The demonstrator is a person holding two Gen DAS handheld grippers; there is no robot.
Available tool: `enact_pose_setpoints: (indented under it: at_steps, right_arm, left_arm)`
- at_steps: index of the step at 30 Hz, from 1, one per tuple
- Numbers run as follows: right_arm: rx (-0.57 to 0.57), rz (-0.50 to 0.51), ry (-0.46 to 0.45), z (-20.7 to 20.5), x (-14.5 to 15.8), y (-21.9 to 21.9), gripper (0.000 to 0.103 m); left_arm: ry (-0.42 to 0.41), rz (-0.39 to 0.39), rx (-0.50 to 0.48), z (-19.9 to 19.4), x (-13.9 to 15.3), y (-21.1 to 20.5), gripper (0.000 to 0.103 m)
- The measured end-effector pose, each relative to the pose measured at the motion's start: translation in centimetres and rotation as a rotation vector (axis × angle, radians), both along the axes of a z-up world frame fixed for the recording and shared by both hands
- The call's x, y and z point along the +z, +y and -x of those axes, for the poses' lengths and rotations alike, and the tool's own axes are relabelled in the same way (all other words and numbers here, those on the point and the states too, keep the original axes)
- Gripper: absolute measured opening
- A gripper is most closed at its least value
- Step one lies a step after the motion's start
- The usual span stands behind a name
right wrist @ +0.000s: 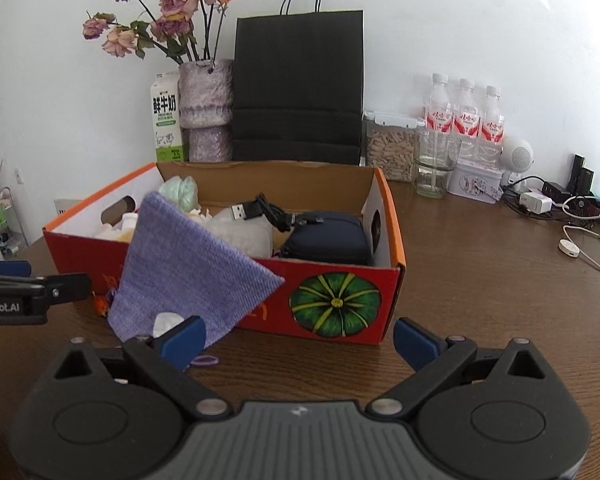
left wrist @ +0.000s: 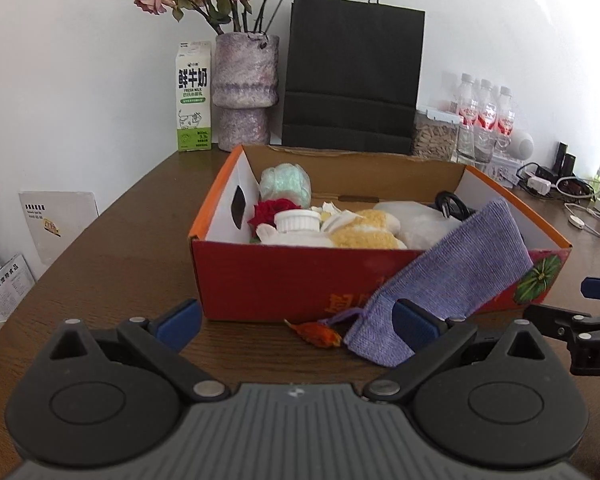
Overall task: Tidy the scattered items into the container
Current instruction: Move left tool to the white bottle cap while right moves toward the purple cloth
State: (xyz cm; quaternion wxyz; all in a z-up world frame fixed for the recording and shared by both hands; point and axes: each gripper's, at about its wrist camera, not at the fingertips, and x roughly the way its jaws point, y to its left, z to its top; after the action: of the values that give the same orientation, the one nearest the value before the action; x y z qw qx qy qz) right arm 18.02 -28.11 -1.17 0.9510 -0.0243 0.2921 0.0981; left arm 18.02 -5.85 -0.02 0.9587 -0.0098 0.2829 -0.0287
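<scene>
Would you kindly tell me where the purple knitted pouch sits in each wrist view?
Left wrist: purple knitted pouch, right of centre, leaning on the red cardboard box.
Right wrist: left of centre, against the same front wall.
Shared landmark: black paper bag behind the box.

The milk carton (left wrist: 193,96) reads "鲜牛奶" and "FRESH MILK". The left tool (right wrist: 36,292), seen from the right wrist view, bears "Robot.AI". A blue packet (left wrist: 8,286) reads "全价宠物食品".
</scene>
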Motion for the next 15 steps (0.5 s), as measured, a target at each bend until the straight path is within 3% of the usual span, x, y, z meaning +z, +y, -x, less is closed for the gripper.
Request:
enact_pose_setpoints:
  at_steps: [9, 15]
  right_arm:
    - [-0.015, 0.058, 0.075, -0.1, -2.1, -0.1, 0.1]
    - [-0.007, 0.067, 0.093, -0.3, -2.5, 0.1, 0.101]
  left_arm:
    - [0.046, -0.073, -0.146, 1.1, -1.7, -3.1, 0.103]
    - [0.078, -0.107, -0.167, 0.8, -2.3, -4.2, 0.103]
